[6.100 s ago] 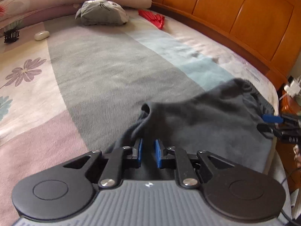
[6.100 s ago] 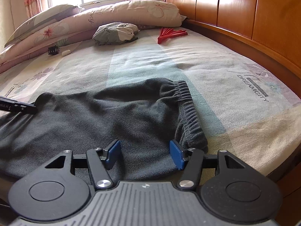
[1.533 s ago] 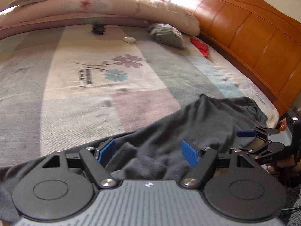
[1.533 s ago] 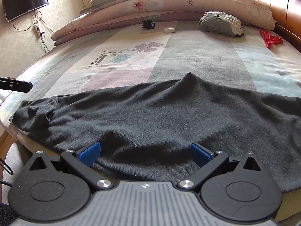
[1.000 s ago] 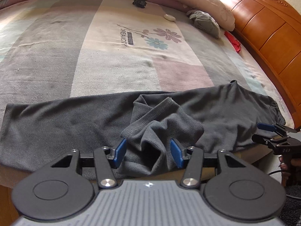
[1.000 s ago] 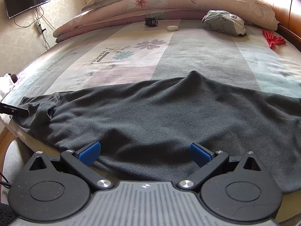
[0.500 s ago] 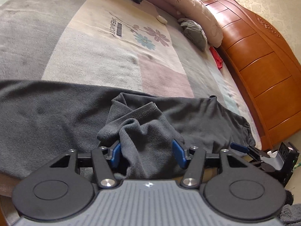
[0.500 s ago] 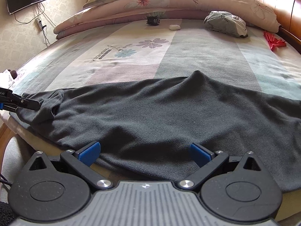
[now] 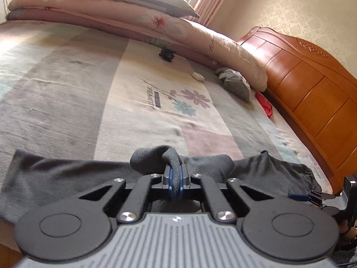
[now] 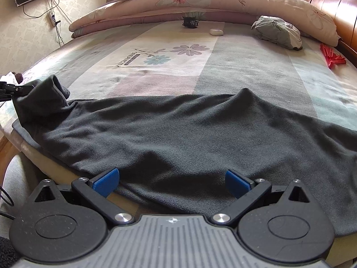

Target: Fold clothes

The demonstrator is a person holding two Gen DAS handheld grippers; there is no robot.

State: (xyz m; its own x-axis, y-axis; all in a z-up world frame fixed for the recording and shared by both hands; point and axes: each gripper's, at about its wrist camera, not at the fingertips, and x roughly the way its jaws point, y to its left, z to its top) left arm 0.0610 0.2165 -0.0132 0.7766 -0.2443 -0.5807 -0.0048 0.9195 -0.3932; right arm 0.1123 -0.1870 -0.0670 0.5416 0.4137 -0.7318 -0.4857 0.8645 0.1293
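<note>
One change, left wrist view: the left claw (image 9: 175, 186) has just closed on a bunched cuff of the dark grey fleece trousers (image 9: 67, 174), lifting it off the patchwork-covered bed (image 9: 89, 102).
Meaning: likely start of a fold.
Right wrist view: right claw (image 10: 171, 182) gapes, empty, over the trousers at the bed's near edge.
Containers: none visible.
</note>
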